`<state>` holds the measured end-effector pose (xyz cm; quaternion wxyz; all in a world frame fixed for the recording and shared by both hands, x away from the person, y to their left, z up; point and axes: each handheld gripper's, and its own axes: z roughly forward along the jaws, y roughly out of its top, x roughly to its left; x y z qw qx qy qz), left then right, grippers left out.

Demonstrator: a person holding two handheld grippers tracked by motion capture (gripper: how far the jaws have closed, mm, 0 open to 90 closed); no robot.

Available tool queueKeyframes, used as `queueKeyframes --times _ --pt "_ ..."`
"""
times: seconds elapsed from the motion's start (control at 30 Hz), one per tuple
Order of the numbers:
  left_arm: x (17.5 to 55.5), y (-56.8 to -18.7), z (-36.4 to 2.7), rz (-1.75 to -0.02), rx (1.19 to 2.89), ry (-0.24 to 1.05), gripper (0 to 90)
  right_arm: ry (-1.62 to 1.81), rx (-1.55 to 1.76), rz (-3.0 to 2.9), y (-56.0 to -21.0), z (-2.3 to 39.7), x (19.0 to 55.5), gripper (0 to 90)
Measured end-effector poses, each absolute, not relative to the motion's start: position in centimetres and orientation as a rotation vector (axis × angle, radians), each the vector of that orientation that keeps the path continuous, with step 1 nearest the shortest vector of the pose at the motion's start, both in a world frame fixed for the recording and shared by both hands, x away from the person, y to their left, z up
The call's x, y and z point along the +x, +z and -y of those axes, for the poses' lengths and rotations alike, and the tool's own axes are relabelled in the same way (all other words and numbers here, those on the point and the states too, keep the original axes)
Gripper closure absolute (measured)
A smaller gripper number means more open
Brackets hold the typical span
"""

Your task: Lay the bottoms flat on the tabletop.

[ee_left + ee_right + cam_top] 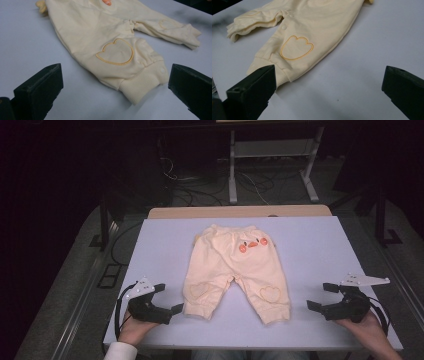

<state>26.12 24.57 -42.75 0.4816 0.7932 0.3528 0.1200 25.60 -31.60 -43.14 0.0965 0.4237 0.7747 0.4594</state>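
Black jaws of the left gripper stand wide apart and hold nothing, framing the ribbed cuff of the nearer trouser leg, which lies between them but a little ahead, untouched. Wide too are the jaws of the right gripper, empty, with the other leg's cuff just off one jaw. Both hands rest low at the near edge of the worktop, one on either side, probably so that each can reach its own leg. Between them the small cream trousers lie flat at the middle, waistband away from the person, legs splayed toward the grippers, heart patches up. Beyond the worktop sits a dim floor with cables.
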Motion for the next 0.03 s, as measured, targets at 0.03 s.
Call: queueKeyframes --times 0.03 --pt "26.12 -42.93 -24.65 -0.868 1.938 0.289 0.0 1.357 1.251 -2.296 -43.21 31.60 25.65 0.0"
